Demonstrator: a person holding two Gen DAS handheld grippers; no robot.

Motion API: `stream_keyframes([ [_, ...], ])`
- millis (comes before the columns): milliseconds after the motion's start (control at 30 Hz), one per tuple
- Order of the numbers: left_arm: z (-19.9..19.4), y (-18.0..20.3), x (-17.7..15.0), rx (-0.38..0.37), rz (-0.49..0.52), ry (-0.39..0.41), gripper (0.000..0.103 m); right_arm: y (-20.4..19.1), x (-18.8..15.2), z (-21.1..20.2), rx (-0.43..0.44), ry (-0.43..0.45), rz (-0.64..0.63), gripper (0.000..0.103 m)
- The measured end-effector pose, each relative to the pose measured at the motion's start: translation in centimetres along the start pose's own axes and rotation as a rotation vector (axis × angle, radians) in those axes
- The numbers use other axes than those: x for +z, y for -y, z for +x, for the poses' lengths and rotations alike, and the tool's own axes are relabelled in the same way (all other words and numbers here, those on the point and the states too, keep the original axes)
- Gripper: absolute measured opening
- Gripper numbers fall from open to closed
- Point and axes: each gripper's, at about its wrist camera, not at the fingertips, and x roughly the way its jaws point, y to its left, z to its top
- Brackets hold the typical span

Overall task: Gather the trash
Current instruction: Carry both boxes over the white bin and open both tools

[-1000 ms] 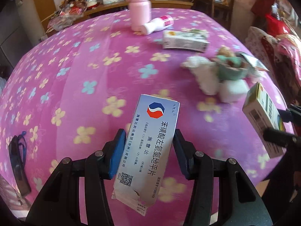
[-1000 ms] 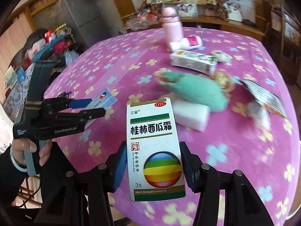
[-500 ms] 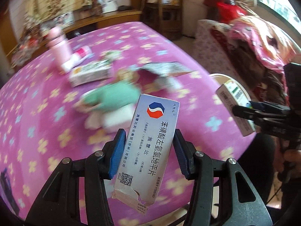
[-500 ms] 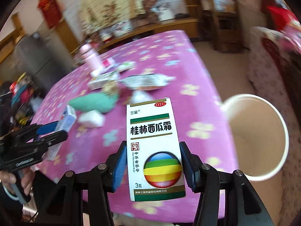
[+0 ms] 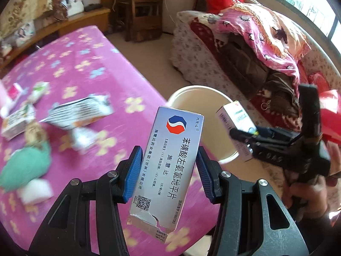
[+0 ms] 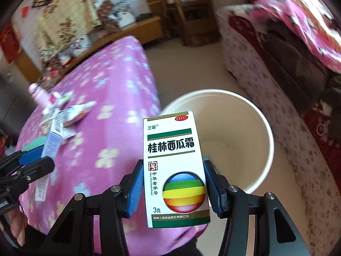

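A: What was each gripper holding?

B: The left gripper (image 5: 168,172) had its blue pads clamped on the long sides of a silver medicine box (image 5: 168,166) with a red and blue emblem. The box stood nearly upright, leaning a little to the right, and its bottom flap was torn. The right gripper (image 6: 173,183) was closed the same way on a white medicine box (image 6: 175,170) printed with a green band and a rainbow-striped ball.

A: Where did the boxes sit relative to the trash bin?

B: A cream bucket (image 6: 264,132) stood on the floor just beside the edge of the table. In the right wrist view the white box overlapped the bucket's near left rim. In the left wrist view the silver box appeared in front of the bucket (image 5: 215,98), at its left side.

A: What remained on the table?

B: On the pink flowered tablecloth (image 5: 89,64) lay a striped wrapper (image 5: 78,111), a green cloth bundle (image 5: 25,166), a white block (image 5: 37,193) and another small carton (image 5: 16,121), all blurred.
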Motion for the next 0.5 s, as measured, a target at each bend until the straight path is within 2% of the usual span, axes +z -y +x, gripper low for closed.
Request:
stream_keyframes([
  [200,4.1,2.1,2.2,-0.095,-0.033,-0.041,0.049,2.9,0.3,2.2,-0.024,-0.060,0.048,0.052],
  [400,6.5,3.0,3.2,-0.173,-0.092,-0.058,0.051,4.9,0.1,4.3,-0.053,-0.118,0.118,0.053],
  [433,6.8,2.9,3.2,-0.190,-0.110,-0.062,0.051,5.4,0.1,4.6,-0.051,-0.129,0.141,0.054],
  [500,7.2,2.8,3.2,-0.201,-0.130,-0.074,0.051,5.9,-0.3,4.5,-0.040,-0.128,0.176,0.067],
])
